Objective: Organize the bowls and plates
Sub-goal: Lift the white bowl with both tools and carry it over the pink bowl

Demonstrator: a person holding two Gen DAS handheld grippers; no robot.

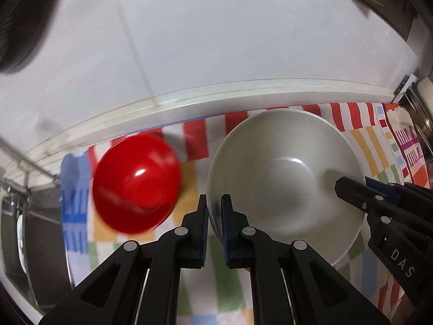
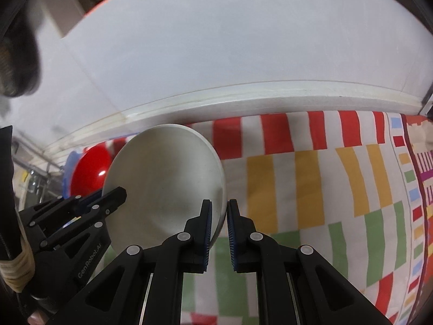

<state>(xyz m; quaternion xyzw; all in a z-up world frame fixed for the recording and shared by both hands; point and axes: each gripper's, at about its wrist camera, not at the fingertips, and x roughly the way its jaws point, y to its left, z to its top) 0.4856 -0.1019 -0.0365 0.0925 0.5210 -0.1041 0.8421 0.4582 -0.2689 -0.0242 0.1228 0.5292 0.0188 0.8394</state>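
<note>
Both grippers hold a large off-white bowl [image 1: 286,173] by opposite sides of its rim. In the left wrist view my left gripper [image 1: 215,205] is shut on the bowl's left rim, one pad inside and one outside. My right gripper [image 1: 347,187] reaches in over the right rim. The right wrist view shows the same bowl [image 2: 165,178] tilted, with my right gripper [image 2: 219,211] shut on its right edge and my left gripper [image 2: 116,195] on the far side. A glossy red bowl [image 1: 136,184] lies upright on the cloth just left of the white one, partly hidden behind it [image 2: 90,169].
A cloth [image 2: 311,184] with red, yellow, green and blue blocks covers the counter. Behind it run a white ledge [image 1: 243,92] and a tiled wall [image 1: 216,27]. A metal rack [image 1: 24,189] stands at the left, more metal ware [image 1: 422,135] at the far right.
</note>
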